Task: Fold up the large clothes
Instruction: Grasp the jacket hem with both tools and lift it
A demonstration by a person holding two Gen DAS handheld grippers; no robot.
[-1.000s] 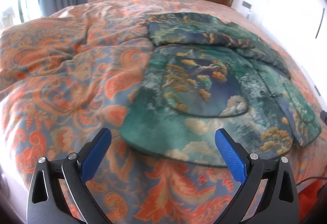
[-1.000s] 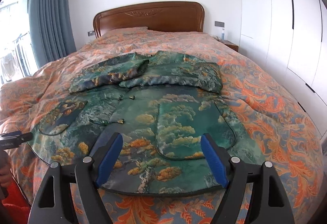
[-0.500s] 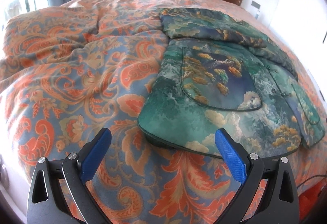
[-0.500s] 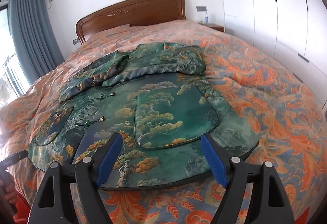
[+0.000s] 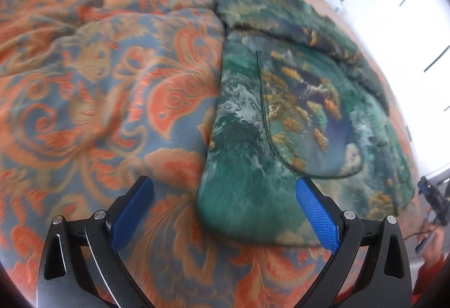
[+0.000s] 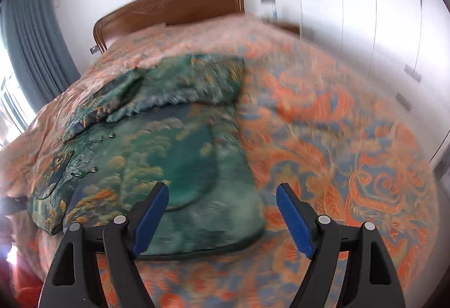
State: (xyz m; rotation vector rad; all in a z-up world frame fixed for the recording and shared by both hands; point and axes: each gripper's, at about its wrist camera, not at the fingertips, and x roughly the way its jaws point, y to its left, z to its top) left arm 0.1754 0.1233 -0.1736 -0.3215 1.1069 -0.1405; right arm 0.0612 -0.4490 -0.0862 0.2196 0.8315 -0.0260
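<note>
Daylight floods in from my left; both my views are motion-blurred, fisheye-bent, with dark corners.

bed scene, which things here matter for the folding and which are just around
For the job:
- jacket, spread flat, sleeves folded in
- left gripper, open, at its near left corner
- right gripper, open, at its near right corner

Just around:
- bedspread
- headboard
- curtain
- wardrobe
</note>
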